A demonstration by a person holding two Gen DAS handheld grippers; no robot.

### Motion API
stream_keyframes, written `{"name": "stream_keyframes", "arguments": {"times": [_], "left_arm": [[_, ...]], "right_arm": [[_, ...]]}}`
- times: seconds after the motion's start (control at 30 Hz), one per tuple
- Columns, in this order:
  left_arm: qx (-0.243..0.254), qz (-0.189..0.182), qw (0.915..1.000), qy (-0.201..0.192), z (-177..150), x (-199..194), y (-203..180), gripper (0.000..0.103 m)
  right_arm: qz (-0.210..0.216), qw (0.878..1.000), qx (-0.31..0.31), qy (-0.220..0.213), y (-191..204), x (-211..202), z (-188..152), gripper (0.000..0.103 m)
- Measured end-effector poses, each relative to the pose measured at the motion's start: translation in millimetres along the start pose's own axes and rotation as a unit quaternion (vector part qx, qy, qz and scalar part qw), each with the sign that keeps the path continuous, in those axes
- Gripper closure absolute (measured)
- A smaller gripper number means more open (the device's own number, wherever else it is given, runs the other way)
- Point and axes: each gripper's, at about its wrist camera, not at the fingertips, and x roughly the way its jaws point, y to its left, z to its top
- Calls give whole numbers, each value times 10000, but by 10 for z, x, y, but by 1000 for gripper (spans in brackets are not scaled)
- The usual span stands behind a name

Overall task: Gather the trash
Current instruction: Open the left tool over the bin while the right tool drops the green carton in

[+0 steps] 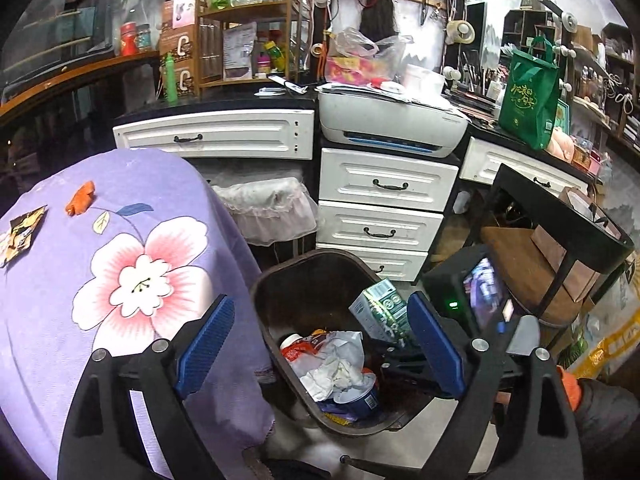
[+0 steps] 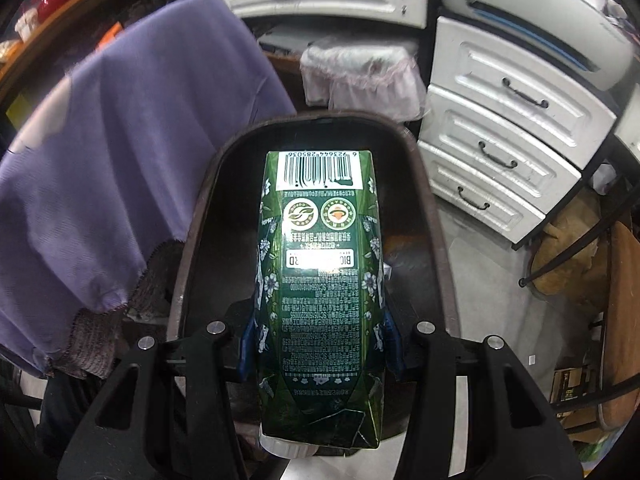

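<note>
Two scraps (image 1: 80, 198) sit near the cloth's (image 1: 120, 280) far edge; bin (image 1: 316, 258) beside it, half full. Right gripper (image 2: 320, 340) clenches the carton (image 2: 320, 280) over the bin: released tilted, it could catch the rim. Left gripper (image 1: 320, 344) hangs released.

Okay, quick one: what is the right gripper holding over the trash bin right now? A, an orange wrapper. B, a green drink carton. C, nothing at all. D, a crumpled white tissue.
B: the right gripper has its jaws clamped on the sides of the green drink carton, above the open trash bin.
</note>
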Motion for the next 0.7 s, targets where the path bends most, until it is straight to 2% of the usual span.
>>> {"name": "stream_keyframes", "arguments": {"times": [0.3, 0.37, 0.4, 0.57, 0.7], "left_arm": [[-206, 135, 9997, 6, -27, -32, 151, 14], [-241, 144, 9996, -13, -34, -49, 176, 13], [-254, 142, 9996, -18, -34, -56, 194, 13], [-290, 128, 9995, -44, -33, -87, 249, 11], [-338, 128, 9993, -82, -29, -128, 302, 10]], "right_arm": [[-168, 9987, -259, 407, 150, 367, 107, 52], [-220, 9980, -330, 498, 186, 426, 115, 31], [-276, 9978, -380, 472, 211, 431, 111, 29], [-442, 9970, -514, 367, 273, 354, 92, 29], [-331, 9983, -426, 215, 278, 175, 89, 29]]}}
